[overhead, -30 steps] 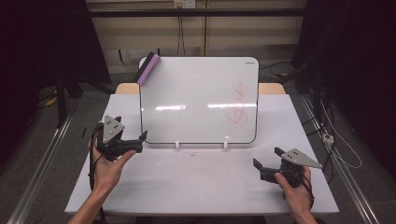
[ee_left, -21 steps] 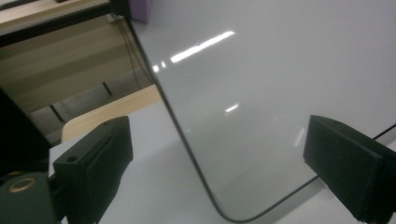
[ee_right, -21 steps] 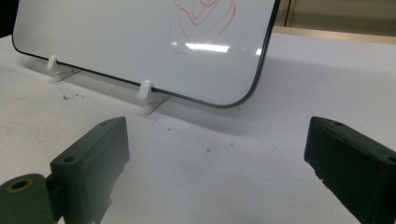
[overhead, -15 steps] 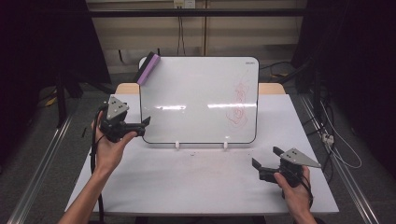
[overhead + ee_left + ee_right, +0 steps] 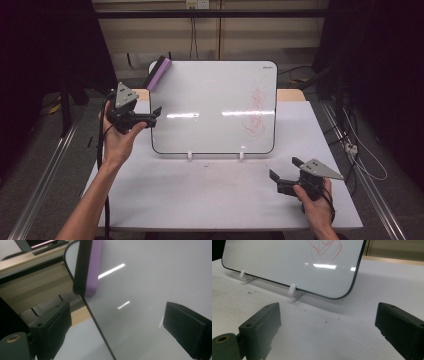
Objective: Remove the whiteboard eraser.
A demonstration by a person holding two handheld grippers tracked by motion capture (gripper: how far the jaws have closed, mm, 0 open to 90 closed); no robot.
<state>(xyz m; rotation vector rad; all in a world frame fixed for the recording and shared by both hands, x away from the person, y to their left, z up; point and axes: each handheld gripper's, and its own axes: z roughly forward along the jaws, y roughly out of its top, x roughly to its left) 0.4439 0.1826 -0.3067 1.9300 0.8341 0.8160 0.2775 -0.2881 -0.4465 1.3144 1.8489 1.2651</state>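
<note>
Red scribble (image 5: pixel 254 114) on whiteboard (image 5: pixel 210 105) (corner brand unreadable), purple eraser (image 5: pixel 158 73), both tools' jaws apart

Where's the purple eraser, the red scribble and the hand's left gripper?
purple eraser (image 5: pixel 159 73), high view, middle of its purple side.
red scribble (image 5: pixel 254 113), high view, middle of the loops.
left gripper (image 5: pixel 156 115), high view, between its fingertips.

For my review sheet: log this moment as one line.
left gripper: open, empty, beside whiteboard | eraser: on board's top corner | right gripper: open, empty | red scribble: unerased
</note>
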